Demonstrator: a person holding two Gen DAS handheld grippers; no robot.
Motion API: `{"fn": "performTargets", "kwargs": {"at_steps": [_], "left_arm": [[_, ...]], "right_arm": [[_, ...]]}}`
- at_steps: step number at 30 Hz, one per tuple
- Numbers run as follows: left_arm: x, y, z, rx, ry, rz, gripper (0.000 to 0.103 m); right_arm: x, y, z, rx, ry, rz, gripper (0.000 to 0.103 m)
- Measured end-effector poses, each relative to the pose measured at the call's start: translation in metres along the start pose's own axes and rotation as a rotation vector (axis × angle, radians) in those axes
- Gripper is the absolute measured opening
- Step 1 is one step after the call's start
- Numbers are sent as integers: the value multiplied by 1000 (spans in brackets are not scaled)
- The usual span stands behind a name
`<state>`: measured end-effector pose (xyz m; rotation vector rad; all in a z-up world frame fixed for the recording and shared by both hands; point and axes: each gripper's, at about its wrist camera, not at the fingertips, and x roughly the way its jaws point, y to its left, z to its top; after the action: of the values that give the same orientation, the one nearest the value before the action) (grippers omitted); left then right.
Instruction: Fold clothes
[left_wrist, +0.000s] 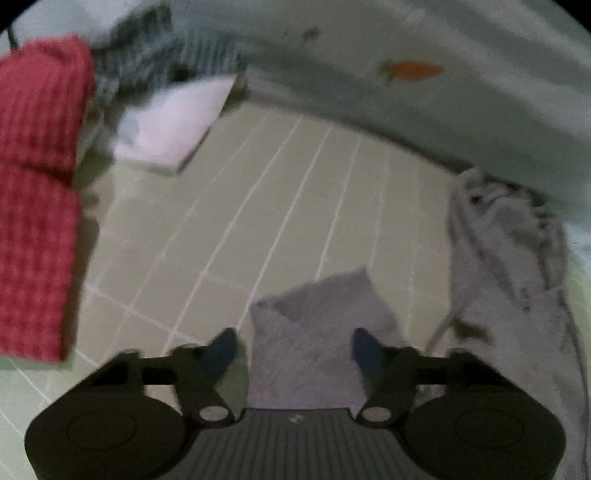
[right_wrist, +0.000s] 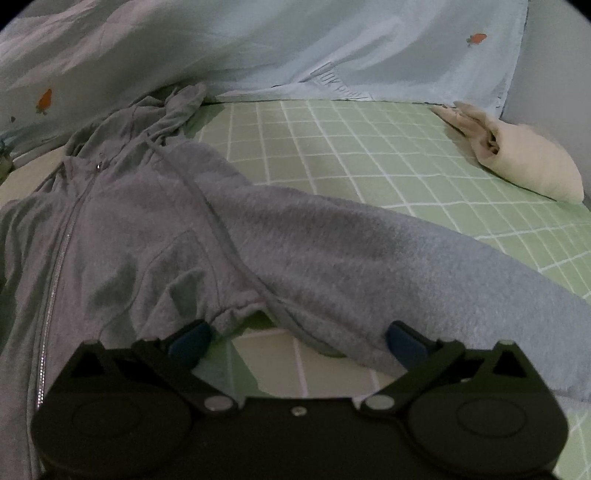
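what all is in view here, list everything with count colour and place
hoodie: one, grey, zip-front, spread flat on the sheet, one sleeve stretched out to the right in the right wrist view
sheet: one, green with white grid lines, under everything
quilt: one, pale blue with small orange carrot prints, bunched along the far edge
cream cloth: one, rolled bundle, far right on the sheet
red cloth: one, waffle-textured, left edge of the left wrist view
white folded item: one, far left, blurred
left gripper: black, blue-tipped jaws open over a grey cuff end
right gripper: black, jaws wide open at the hoodie's hem
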<state>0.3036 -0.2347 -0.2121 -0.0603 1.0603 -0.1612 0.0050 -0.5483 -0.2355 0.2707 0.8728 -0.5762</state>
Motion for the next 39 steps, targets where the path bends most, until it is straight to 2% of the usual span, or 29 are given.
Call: {"fn": "performTargets", "kwargs": {"at_steps": [1,2,3,6,10,12,15,20,24,29,33,36,39], "left_arm": [[-1,-1,-1,11,-24,6,45],[-2,-1,-2,20,-30,3,20],[-4,1,-3,15,-33,3,10],[-22,12,-6,-31,-70,-22,7],[-79,21,-20,-20,-185,20,7],[-114,27,-33,-15,-249,60,6],[-166,37,-54,-29,-336,154,6],[-230,63,-87,-61,-437,264,6],[-254,87,-104,-97,-441,312,6],[-264,125,-113,-136,-427,363,6],[-258,167,-113,-154,-386,386,6],[-247,205,-111,-198,-326,381,6],[-232,245,-116,-249,-266,353,7]], "right_arm": [[-1,1,-1,5,-3,-6,103],[-1,2,-1,10,-6,-11,103],[-2,2,-3,13,-11,-16,103],[-4,3,-10,17,-54,-29,103],[-6,1,-23,15,-140,-16,103],[-6,0,-28,14,-176,-9,103],[-6,-1,-27,15,-181,-5,103],[-7,-1,-28,16,-187,-5,103],[-7,0,-28,13,-187,-8,103],[-11,5,-27,-15,-177,-38,103],[-23,23,-16,-100,-91,-112,103],[-54,31,-17,-24,-125,-113,103],[-83,57,-31,27,-150,-75,103]]}}
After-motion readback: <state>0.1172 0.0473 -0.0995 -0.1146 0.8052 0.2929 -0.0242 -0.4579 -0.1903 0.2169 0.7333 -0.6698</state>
